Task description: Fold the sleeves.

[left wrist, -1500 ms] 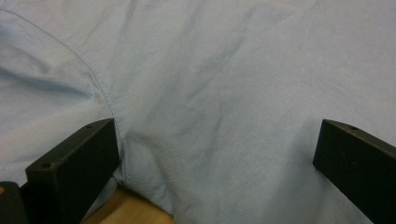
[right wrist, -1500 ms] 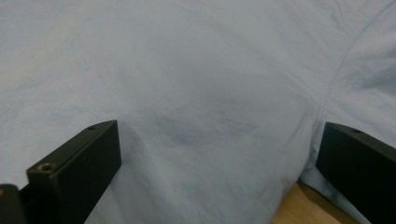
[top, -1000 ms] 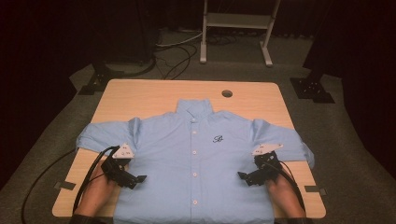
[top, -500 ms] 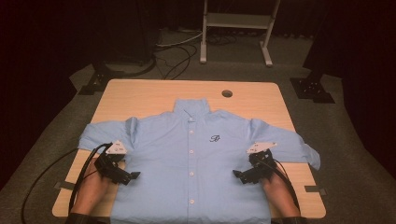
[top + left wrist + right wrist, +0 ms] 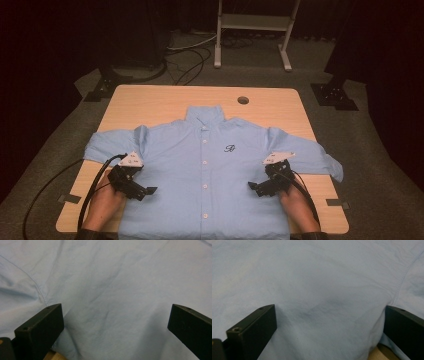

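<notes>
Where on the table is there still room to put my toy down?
The best bare patch of table is the strip behind the shirt collar, near the round hole. Small bare corners sit under each sleeve. The middle is crowded: shirt everywhere, with the left hand-held gripper and right hand-held gripper on it.

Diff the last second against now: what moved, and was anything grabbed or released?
Both tools drew back toward the person's edge of the table: the left tool and the right tool now sit lower on the shirt, near its side edges. Jaws stand wide apart over the cloth in both gripper views; nothing gripped or released. The shirt stayed flat, buttoned, collar away from the person, sleeves spread.
</notes>
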`<state>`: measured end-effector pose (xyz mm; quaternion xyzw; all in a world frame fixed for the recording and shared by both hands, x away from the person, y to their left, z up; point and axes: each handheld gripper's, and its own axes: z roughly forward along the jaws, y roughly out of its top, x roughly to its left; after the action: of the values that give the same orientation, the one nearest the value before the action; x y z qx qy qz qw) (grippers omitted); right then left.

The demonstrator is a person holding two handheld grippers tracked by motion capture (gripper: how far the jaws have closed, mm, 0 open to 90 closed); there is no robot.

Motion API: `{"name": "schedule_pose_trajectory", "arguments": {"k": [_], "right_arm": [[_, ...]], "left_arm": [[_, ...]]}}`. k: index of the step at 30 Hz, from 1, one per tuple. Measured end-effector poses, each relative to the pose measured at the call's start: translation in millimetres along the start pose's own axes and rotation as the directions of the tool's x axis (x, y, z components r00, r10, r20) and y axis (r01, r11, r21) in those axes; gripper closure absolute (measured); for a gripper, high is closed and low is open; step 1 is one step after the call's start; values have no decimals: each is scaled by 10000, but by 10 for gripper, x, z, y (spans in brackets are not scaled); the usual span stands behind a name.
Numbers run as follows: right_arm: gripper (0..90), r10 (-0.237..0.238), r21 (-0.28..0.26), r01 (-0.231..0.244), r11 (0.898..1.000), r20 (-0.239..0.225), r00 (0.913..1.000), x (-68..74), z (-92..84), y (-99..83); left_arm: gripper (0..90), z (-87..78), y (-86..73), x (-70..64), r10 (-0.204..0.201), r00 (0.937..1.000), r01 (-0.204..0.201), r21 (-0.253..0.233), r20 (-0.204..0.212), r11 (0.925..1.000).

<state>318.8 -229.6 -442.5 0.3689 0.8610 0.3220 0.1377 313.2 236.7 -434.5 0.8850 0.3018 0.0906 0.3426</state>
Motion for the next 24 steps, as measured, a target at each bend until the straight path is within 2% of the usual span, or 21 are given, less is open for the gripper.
{"name": "schedule_pose_trajectory", "arguments": {"k": [1, 3, 4, 9, 10, 12, 14, 15, 17, 19, 21, 24], "right_arm": [[0, 1, 2, -1, 10000, -1, 10000, 0, 0, 0], [0, 1, 11, -1, 10000, -3, 10000, 0, 0, 1], [0, -2, 14, 2, 10000, -5, 10000, 1, 1, 3], [0, -33, 27, 33, 10000, -18, 10000, 6, 9, 13], [0, -40, 35, 40, 10000, -16, 10000, 6, 9, 14], [0, -40, 24, 40, 10000, -21, 10000, 6, 9, 13], [0, -44, 24, 45, 10000, -28, 10000, 5, 9, 13], [0, -50, 23, 50, 10000, -30, 10000, 4, 10, 13], [0, -45, 21, 45, 10000, -32, 10000, 5, 9, 13], [0, -45, 19, 45, 10000, -25, 10000, 5, 10, 13], [0, -41, 21, 41, 10000, -23, 10000, 5, 10, 14], [0, -36, 37, 36, 10000, -35, 10000, 14, 20, 27]], "left_arm": [[0, -1, -1, 7, 3, 10000, -3, 18, -47, 10000], [0, -5, -10, 21, 141, 9991, -134, 177, -405, 9998], [0, -3, -12, 32, 131, 9978, -101, 456, -657, 9989], [0, -26, -33, 74, -64, 9968, 96, 389, -803, 9992], [0, -30, -28, 69, -105, 9974, 131, 363, -715, 9993], [0, -61, -18, 55, -292, 9995, 291, -156, -76, 9995], [4, -80, -1, 18, -406, 9967, 448, -608, 698, 9971], [4, -67, 3, 4, -401, 9954, 449, -536, 873, 9976], [3, -13, -12, -9, -358, 9966, 371, -169, 741, 9992], [0, -19, -17, 13, -442, 9958, 462, -234, 796, 9987], [0, -24, -23, 26, -252, 9984, 258, -116, 513, 9996], [0, -23, -23, 51, -143, 9992, 145, -56, 376, 9999]]}}
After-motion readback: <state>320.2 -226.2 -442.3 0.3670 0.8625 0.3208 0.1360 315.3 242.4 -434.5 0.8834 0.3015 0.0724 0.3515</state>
